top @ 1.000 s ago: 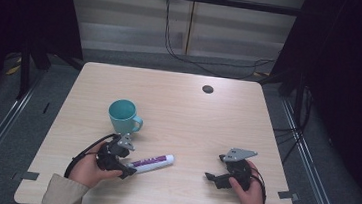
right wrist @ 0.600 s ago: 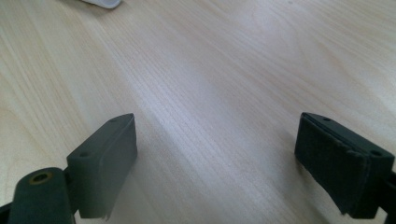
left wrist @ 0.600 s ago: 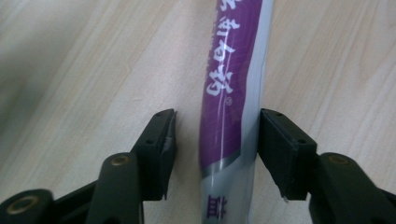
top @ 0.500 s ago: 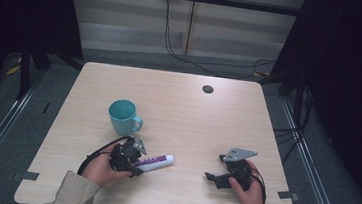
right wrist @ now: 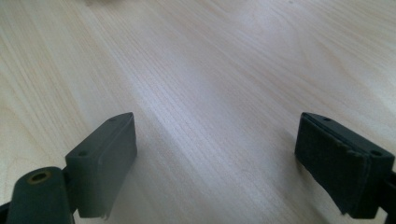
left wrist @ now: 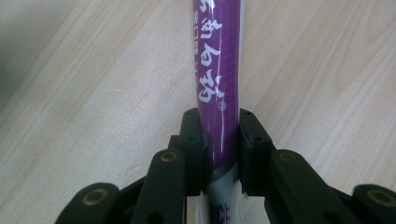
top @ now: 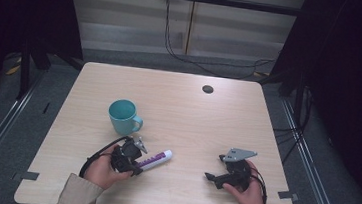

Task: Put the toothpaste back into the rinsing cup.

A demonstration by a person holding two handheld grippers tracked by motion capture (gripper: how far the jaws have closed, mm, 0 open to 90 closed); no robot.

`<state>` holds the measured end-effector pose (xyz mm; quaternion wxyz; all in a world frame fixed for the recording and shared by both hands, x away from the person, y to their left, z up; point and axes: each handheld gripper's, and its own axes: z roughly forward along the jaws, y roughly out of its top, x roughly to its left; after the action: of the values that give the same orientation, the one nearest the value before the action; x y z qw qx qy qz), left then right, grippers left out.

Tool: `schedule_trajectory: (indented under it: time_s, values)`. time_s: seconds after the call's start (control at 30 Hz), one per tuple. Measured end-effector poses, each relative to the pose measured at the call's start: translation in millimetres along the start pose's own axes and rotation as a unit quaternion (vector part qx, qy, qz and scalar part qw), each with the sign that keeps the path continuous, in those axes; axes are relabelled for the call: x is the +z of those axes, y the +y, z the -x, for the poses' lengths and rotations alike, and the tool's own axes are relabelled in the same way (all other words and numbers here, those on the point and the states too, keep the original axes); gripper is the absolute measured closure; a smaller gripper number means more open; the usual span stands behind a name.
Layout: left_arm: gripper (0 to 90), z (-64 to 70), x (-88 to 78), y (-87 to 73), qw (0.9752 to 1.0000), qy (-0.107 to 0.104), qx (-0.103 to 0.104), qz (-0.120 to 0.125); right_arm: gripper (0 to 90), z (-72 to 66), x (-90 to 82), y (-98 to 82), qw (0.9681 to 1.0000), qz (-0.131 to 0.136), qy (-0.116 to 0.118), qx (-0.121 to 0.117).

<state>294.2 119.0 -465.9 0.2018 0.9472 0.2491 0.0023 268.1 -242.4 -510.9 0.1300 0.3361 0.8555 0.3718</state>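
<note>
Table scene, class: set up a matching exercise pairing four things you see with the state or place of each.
Things:
1. tube
2. mug
3. left gripper
4. right gripper

States:
A. jaws wide apart over bare wood
B. upright, teal, beyond the left hand
C. jaws just closed, shut on the tube
D. purple and white, lying flat on the table

Pairs: 1-D, 2-B, 3-C, 4-A

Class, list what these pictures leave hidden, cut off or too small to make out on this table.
- Purple-and-white plastic tube: left gripper view, the cap end is cut off by the top edge; the tail is hidden between the left hand-held gripper pads.
- Same tube: high view, lettering too small to read.
- Teal ceramic mug: high view, the base is hidden by its own wall.
</note>
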Motion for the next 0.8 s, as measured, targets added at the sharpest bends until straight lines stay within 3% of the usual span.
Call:
schedule_trajectory:
  time_s: [0.27, 0.33, 0.53, 0.57, 0.6, 0.8]
  values:
    - [74.8, 4.3, -12.2, 9.8, 0.9998, 0.011, 0.014, 0.007, 14.6, 0.0, -1.6, -0.3, 1.0000, 0.000, 0.001, 0.005]
    - [74.8, 5.3, -11.6, 14.0, 0.9997, 0.008, 0.023, 0.001, 15.8, 1.2, -3.4, 1.7, 0.9999, -0.009, 0.011, 0.006]
    - [74.8, 8.0, -8.5, 25.1, 0.9994, 0.005, 0.035, -0.004, 16.9, -2.8, -12.1, 19.4, 0.9987, -0.024, 0.020, -0.041]
    - [74.8, 8.6, -7.6, 29.5, 0.9993, 0.007, 0.036, -0.005, 18.5, -2.9, -15.6, 29.0, 0.9979, -0.019, 0.035, -0.051]
    - [74.8, 8.6, -7.6, 29.5, 0.9993, 0.007, 0.036, -0.005, 18.5, -2.9, -15.6, 29.0, 0.9979, -0.019, 0.035, -0.051]
    - [74.8, 14.7, -7.6, 43.9, 0.9986, 0.008, 0.052, -0.004, 20.0, -10.3, -18.5, 57.3, 0.9938, -0.026, 0.055, -0.093]
